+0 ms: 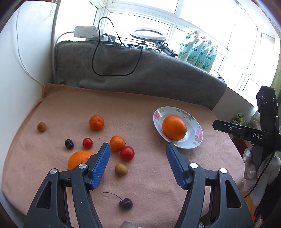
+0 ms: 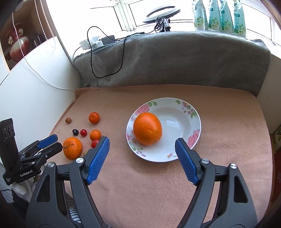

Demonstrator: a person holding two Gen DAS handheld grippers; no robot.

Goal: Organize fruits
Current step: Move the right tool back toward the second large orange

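A floral plate (image 2: 193, 122) on the peach cloth holds one large orange (image 2: 147, 128). My right gripper (image 2: 141, 140) hovers open just in front of the plate, with nothing between its fingers. To the left lie loose fruits: a second large orange (image 1: 79, 158), two mandarins (image 1: 96, 122) (image 1: 116, 143), two cherry tomatoes (image 1: 87, 143) (image 1: 127, 153), two dark cherries (image 1: 69, 143) (image 1: 125, 203) and two small brown fruits (image 1: 41, 126) (image 1: 121, 169). My left gripper (image 1: 137, 146) is open and empty above the cloth, between this group and the plate (image 1: 196, 138).
A grey folded blanket (image 2: 175, 57) with a black cable (image 2: 107, 57) over it closes off the back of the cloth. A white wall (image 2: 35, 91) stands on the left. Green refill pouches (image 2: 219, 15) and a ring light (image 2: 163, 12) sit on the windowsill.
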